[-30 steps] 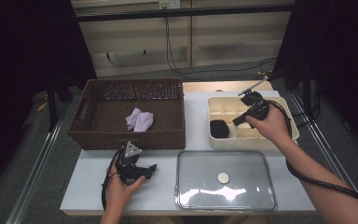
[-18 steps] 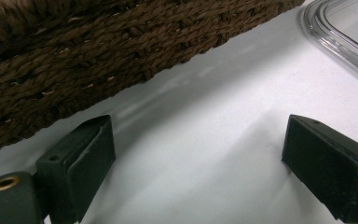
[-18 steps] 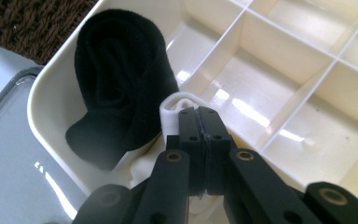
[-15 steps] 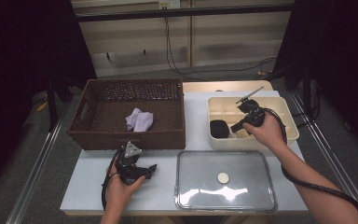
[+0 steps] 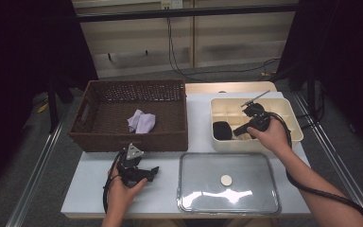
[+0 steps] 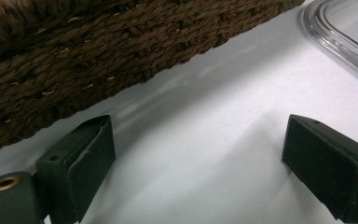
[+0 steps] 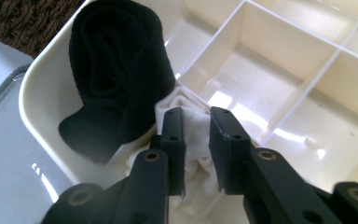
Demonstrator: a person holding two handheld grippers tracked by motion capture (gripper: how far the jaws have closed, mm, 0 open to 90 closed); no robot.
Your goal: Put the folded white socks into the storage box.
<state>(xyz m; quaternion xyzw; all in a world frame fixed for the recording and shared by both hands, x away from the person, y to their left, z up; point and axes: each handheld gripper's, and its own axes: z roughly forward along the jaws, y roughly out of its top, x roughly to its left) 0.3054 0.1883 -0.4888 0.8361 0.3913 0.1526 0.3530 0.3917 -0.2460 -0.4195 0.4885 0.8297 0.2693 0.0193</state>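
Two cloth items in cream divided box (image 5: 293, 124), near-left compartment: rolled black sock (image 7: 116, 79), long axis about 1-to-7 o'clock in right gripper view, and crumpled white cloth (image 7: 193, 140) beside it. Right gripper (image 7: 196, 140) jaws just opening, slightly apart, white cloth between, sock at 10 o'clock. Left gripper (image 6: 196, 154) wide apart over table. No readable writing.

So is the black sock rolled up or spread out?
Rolled up: the black sock shows coiled layers, sitting in the cream box.
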